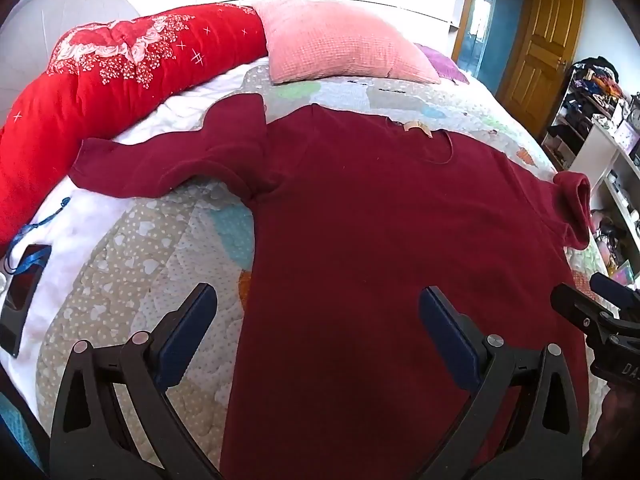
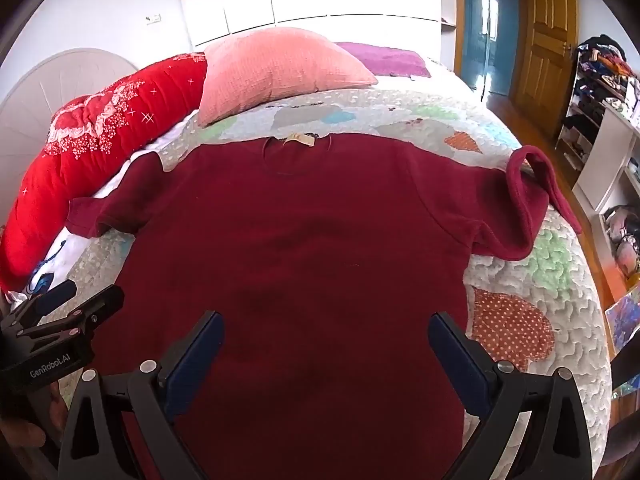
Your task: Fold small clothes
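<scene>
A dark red long-sleeved top [image 1: 380, 216] lies flat on the quilted bed, neck away from me, and shows in the right wrist view [image 2: 320, 240] too. Its left sleeve [image 1: 160, 156] stretches out to the left; its right sleeve [image 2: 528, 208] is folded back on itself near the bed's right edge. My left gripper [image 1: 318, 312] is open and empty above the top's lower left part. My right gripper [image 2: 326, 340] is open and empty above its lower middle. Each gripper shows at the edge of the other's view.
A patchwork quilt [image 2: 520, 304] covers the bed. A pink pillow [image 1: 340, 44] and a red floral bolster [image 1: 120, 72] lie at the head. A dark phone with a blue lanyard [image 1: 20, 296] lies at the left. Shelves [image 1: 600, 128] and wooden doors stand to the right.
</scene>
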